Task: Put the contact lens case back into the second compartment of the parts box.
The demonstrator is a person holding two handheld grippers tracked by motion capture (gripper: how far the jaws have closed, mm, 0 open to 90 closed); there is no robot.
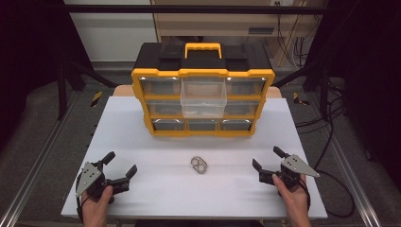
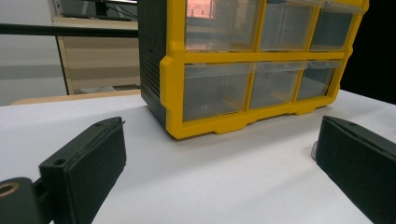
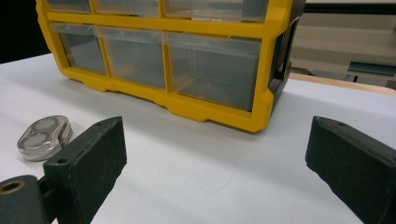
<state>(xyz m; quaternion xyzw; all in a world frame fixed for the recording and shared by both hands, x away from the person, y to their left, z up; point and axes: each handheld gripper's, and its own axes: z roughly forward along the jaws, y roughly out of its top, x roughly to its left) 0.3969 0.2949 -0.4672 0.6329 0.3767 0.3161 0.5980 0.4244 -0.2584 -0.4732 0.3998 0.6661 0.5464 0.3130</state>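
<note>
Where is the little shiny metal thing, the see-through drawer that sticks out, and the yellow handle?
metal piece (image 1: 200,164), high view, on its middle, between its two round holes.
pulled-out drawer (image 1: 203,97), high view, on its clear front wall.
yellow handle (image 1: 203,47), high view, on the top bar of the handle.

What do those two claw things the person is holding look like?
Each tool, the left tool and the right tool, has two chunky black jaws and a grey three-cornered plate on top. A black cable trails from the right one. No sleeves show.
</note>
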